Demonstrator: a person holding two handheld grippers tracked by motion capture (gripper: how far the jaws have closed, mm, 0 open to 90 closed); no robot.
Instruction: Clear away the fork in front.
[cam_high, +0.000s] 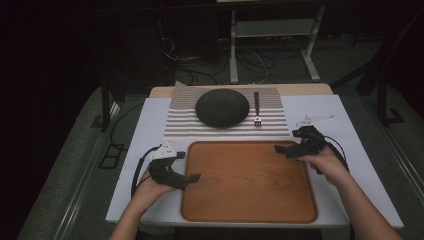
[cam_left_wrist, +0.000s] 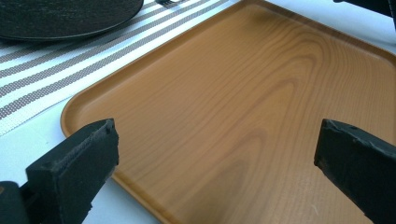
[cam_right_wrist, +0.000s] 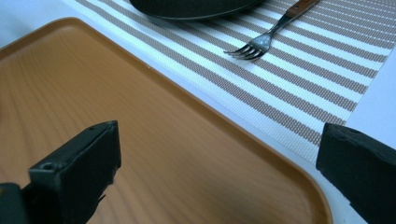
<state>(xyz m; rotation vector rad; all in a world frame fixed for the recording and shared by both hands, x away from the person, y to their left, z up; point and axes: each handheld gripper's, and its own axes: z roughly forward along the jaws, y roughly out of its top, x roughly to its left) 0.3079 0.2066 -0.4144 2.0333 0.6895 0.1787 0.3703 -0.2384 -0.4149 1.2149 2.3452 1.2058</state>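
A bare wooden tray (cam_high: 249, 182) lies at the front middle of the white table. Behind it a striped placemat (cam_high: 225, 125) carries a dark round plate (cam_high: 222, 107) and, to its right, a fork (cam_high: 257, 107) with a brown handle, tines toward me. My left gripper (cam_high: 186, 166) is open over the tray's left rim, with nothing between its jaws. My right gripper (cam_high: 289, 141) is open over the tray's far right corner, also holding nothing. In the left gripper view the tray (cam_left_wrist: 243, 116) spreads ahead. In the right gripper view the fork (cam_right_wrist: 261, 42) lies beyond the tray's rim (cam_right_wrist: 261, 144).
A small white flat piece (cam_high: 315, 120) lies on the table behind my right hand. The white table top (cam_high: 350, 150) ends close to the tray at the front and sides. Cables and a metal stand (cam_high: 272, 30) are on the floor beyond.
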